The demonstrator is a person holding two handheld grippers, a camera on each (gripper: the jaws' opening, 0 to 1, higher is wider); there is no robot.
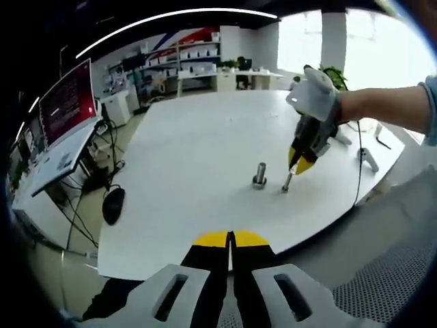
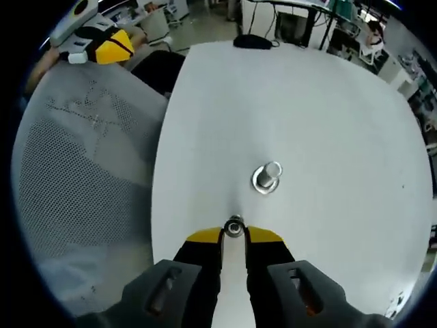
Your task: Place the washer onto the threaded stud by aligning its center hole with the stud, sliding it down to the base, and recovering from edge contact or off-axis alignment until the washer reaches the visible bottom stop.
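The threaded stud (image 1: pixel 259 175) stands upright on its wider base in the middle of the white table (image 1: pixel 177 171). From above, the stud (image 2: pixel 266 178) appears as a round metal ring and tip. A hand holds my right gripper (image 1: pixel 299 162) just right of the stud, its tip down at the tabletop. That right gripper (image 2: pixel 234 234) is shut on a small round metal washer (image 2: pixel 234 225), a short way in front of the stud and apart from it. My left gripper (image 1: pixel 231 239) is shut with nothing in it, back at the table's near edge. The left gripper (image 2: pixel 102 44) hangs over a mesh chair.
A grey mesh chair (image 2: pixel 82 171) stands against the table's edge. A black mouse (image 2: pixel 252 41) lies at the far edge. A white controller (image 1: pixel 367 158) and a thin cable (image 1: pixel 358 178) lie near the table's right corner. A desk with a monitor (image 1: pixel 68 102) stands to the left.
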